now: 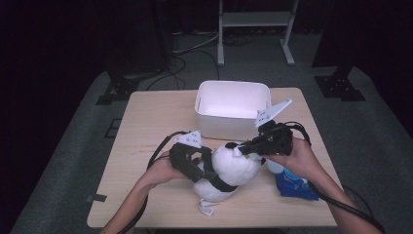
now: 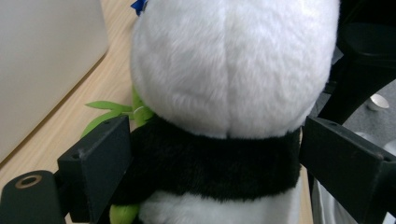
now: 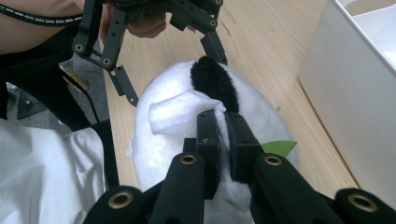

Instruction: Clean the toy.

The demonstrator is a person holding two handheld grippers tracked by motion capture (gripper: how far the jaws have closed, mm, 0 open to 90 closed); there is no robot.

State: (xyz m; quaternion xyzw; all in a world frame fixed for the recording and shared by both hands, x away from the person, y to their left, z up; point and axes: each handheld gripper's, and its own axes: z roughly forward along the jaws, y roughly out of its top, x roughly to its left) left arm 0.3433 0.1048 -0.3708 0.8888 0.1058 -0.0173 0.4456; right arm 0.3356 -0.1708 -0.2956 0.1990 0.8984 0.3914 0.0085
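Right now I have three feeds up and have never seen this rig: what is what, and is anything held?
No robot: a person works two hand-held tongs. The high view looks down on a wooden table; the other two cameras ride on the tongs and look along their black jaws. On the table: a white bin, a plush panda and a blue packet. The right tongs are shut, pinching a white cloth at the panda's head. The left tongs straddle the panda's black band, jaws wide; whether they press on it I cannot tell.
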